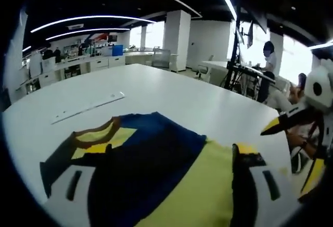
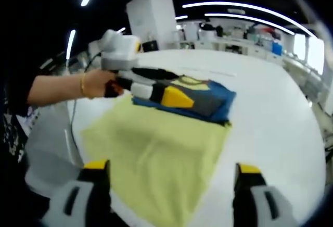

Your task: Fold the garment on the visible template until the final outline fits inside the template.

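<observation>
**Two grippers, one garment — fold in progress**

One garment (image 2: 156,149) lies spread on the white surface (image 2: 276,112), yellow across the near part and navy with a yellow collar at the far end. No template outline can be made out under it, so fit cannot be judged.

In the right gripper view, the left gripper (image 2: 156,94) sits low over the navy collar end, gripped by a hand (image 2: 96,84) with a bracelet — likely placed there to pin or lift that end for a fold. Whether its jaws have cloth between them, I cannot tell.

The right gripper (image 2: 171,185) hovers at the near yellow edge, jaws spread wide, holding nothing — seemingly lined up to take that hem.

Beyond the garment in the left gripper view, one long white strip (image 1: 88,107) lies on the surface.
</observation>
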Tool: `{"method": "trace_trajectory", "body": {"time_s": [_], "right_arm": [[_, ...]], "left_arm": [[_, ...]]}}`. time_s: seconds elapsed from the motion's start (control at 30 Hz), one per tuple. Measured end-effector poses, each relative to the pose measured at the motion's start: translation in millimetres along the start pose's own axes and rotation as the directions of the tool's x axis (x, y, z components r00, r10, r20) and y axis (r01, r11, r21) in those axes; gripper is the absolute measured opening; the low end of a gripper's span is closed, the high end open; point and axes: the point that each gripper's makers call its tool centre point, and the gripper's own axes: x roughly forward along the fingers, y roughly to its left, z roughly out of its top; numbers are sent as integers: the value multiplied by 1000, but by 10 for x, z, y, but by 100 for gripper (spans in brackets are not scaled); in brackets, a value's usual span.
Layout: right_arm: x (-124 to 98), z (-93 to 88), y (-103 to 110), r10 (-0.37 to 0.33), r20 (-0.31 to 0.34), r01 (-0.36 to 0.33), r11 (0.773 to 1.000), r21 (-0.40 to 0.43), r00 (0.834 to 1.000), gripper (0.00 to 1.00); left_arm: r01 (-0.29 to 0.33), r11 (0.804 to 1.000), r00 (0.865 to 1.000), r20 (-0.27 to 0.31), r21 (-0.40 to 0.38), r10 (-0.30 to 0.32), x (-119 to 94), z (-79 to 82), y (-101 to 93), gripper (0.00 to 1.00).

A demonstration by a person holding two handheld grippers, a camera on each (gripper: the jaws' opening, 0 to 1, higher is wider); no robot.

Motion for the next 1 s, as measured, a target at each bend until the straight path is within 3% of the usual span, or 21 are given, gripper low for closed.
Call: {"method": "trace_trajectory", "body": {"time_s": [0.53, 0.73, 1.0], "right_arm": [[58, 43, 12, 18, -5, -18, 1000, -14, 1000, 99], [87, 63, 17, 22, -7, -23, 1000, -14, 1000, 99], [145, 39, 61, 30, -28, -30, 1000, -1, 999, 99]], "left_arm": [[-115, 993, 993, -26, 28, 115, -622, -194, 613, 99], [-196, 980, 980, -33, 41, 197, -944, -337, 939, 90], [-287, 958, 957, -51, -6, 286, -1238, -518, 1258, 74]]}}
